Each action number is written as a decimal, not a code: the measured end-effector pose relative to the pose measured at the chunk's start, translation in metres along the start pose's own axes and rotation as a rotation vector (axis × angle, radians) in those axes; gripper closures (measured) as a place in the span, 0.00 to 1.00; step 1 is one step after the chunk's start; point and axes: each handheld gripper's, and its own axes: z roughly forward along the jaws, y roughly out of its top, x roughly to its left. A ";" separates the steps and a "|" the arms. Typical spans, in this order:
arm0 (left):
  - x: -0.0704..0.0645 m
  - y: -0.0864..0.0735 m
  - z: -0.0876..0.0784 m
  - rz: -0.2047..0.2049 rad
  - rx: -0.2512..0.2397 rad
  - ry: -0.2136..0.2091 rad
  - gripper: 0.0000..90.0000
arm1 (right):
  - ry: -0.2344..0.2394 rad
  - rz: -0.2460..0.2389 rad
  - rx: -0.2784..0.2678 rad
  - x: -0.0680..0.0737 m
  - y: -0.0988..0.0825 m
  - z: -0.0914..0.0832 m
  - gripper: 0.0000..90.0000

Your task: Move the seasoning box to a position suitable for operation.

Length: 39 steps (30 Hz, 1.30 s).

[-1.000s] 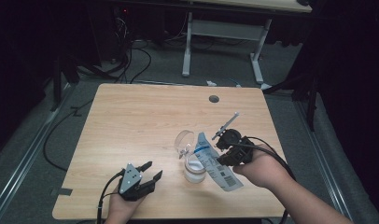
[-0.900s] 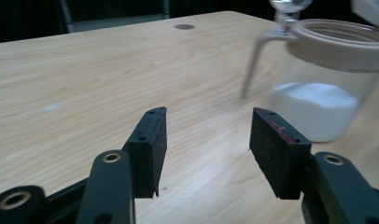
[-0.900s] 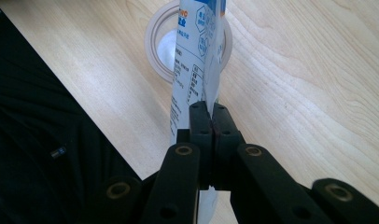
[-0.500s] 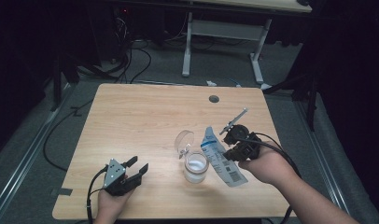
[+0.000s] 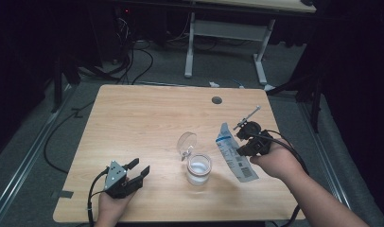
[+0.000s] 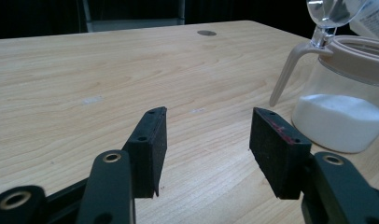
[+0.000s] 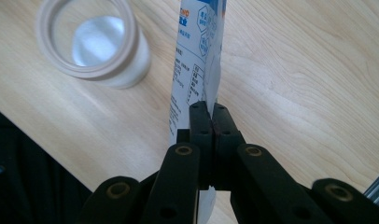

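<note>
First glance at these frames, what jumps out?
The right gripper, at the table's right side, is clamped shut on a white-and-blue printed pouch held beside the jar. Just left of it stands a clear glass jar with its hinged lid flipped open and white powder in the bottom. The left gripper rests near the front left edge, jaws apart and empty.

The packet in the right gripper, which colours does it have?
The packet is white with blue print and small text; the right gripper view shows it best.

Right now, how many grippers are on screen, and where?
2: the left gripper hovers open near the table's front left; the right gripper pinches the packet right of the jar.
</note>
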 end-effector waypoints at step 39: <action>0.002 -0.004 0.002 -0.023 0.013 0.001 0.52 | -0.125 0.149 -0.202 -0.036 -0.023 0.028 1.00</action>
